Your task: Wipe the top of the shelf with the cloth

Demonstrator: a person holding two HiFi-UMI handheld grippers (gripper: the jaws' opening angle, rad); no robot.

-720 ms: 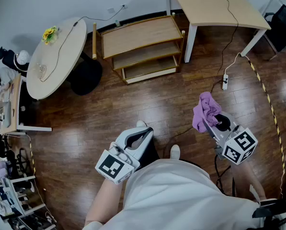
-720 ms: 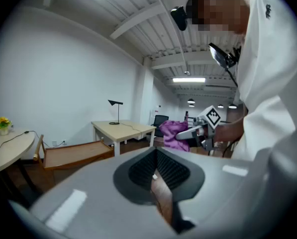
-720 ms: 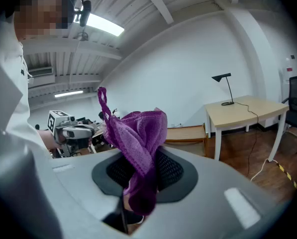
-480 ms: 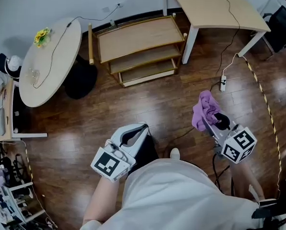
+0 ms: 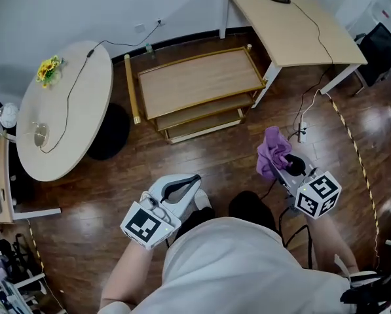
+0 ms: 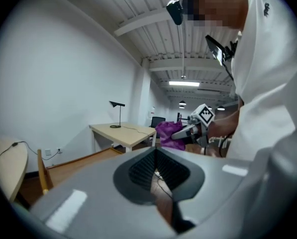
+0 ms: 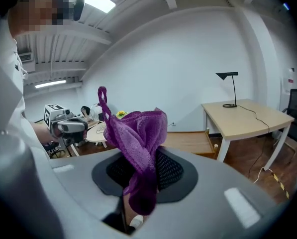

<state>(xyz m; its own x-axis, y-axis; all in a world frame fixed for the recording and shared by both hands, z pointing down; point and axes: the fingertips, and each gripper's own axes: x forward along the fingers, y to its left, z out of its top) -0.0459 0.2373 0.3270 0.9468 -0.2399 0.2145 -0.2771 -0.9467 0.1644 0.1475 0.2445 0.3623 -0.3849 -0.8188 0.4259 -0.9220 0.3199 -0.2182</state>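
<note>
A low wooden shelf with a bare top stands against the far wall, between two tables. A purple cloth bunches up out of my right gripper, which is shut on it and held over the floor to the right of the shelf. In the right gripper view the cloth hangs between the jaws and hides part of the shelf. My left gripper is shut with nothing in it, low at the left, and points toward the shelf.
A round table with yellow flowers stands left of the shelf. A rectangular desk with a lamp base stands at its right. A power strip and cables lie on the dark wooden floor, by yellow-black tape.
The view has shifted forward, so the shelf sits closer and more central. Both grippers keep their hold and have come a little nearer the shelf.
</note>
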